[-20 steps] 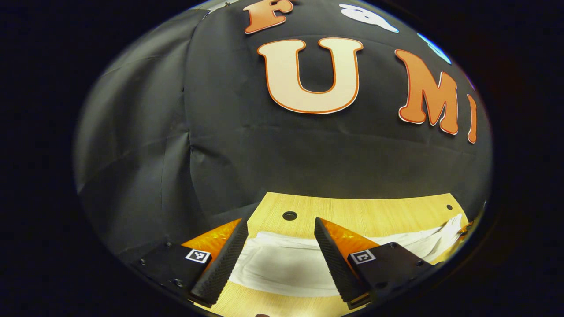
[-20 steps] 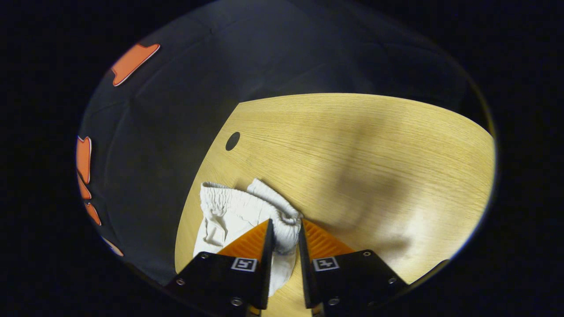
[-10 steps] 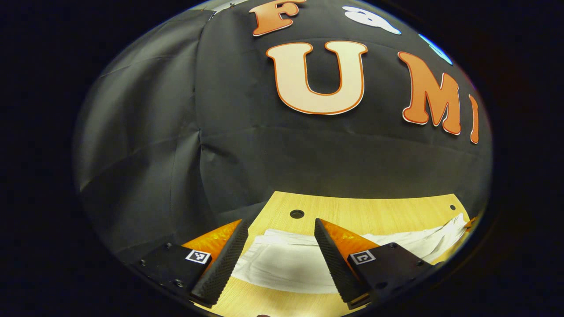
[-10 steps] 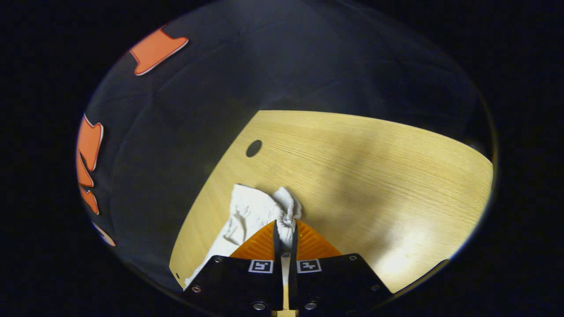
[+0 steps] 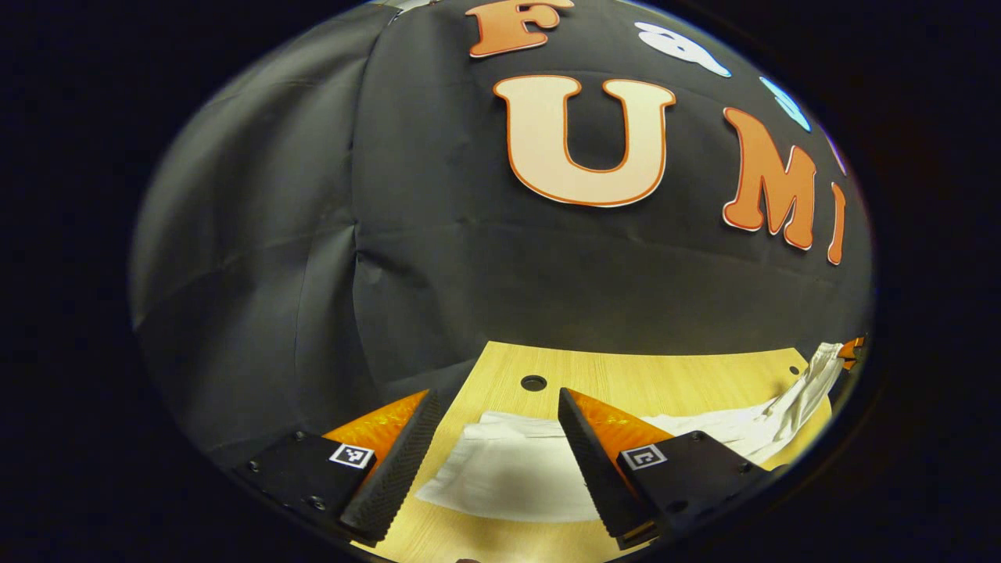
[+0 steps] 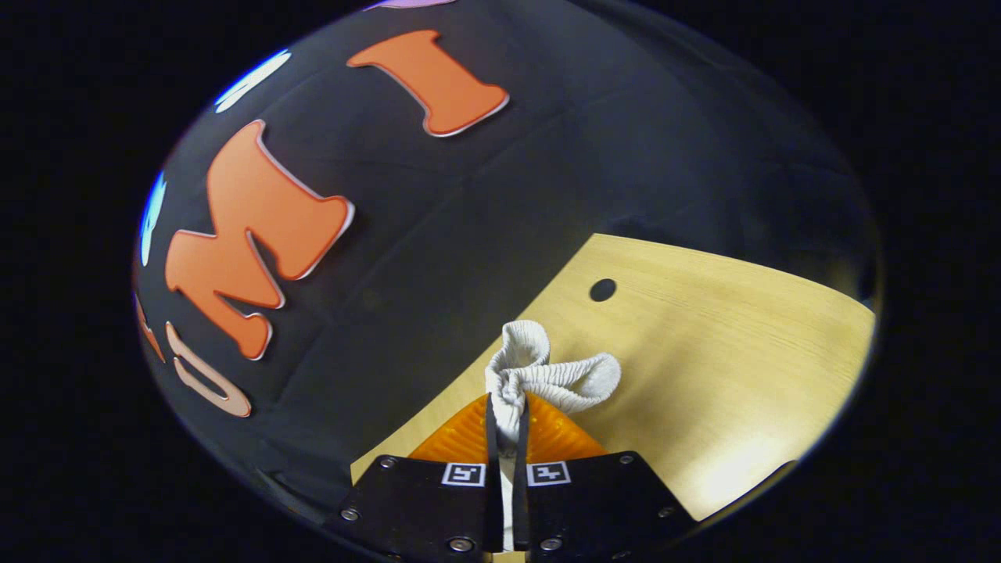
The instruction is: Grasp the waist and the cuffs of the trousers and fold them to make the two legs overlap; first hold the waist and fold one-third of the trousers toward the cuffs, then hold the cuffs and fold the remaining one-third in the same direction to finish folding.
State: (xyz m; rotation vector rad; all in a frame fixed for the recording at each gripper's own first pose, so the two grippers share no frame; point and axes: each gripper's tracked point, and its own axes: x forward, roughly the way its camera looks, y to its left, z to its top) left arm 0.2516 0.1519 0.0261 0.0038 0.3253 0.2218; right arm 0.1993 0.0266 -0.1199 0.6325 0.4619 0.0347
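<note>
White trousers (image 5: 508, 469) lie flat on the wooden table (image 5: 665, 375), stretching away to the right in the left gripper view. My left gripper (image 5: 494, 395) hovers open over their near end, one finger on each side, touching nothing. At the far right the cloth rises off the table toward the right gripper (image 5: 851, 350). In the right gripper view, my right gripper (image 6: 506, 400) is shut on the bunched elastic waistband (image 6: 547, 374), which it holds above the table (image 6: 743, 352). The rest of the trousers hangs hidden below that gripper.
Black cloth walls stand close behind the table on the far and left sides. Round holes (image 5: 533, 383) (image 6: 602, 290) sit in the tabletop near its back edge. Bare wood extends to the right of the raised waistband.
The right gripper shut on the waistband and lifted it off the table, swinging toward the wall. The waist end now rises at the far right of the left gripper view. The left gripper barely moved.
</note>
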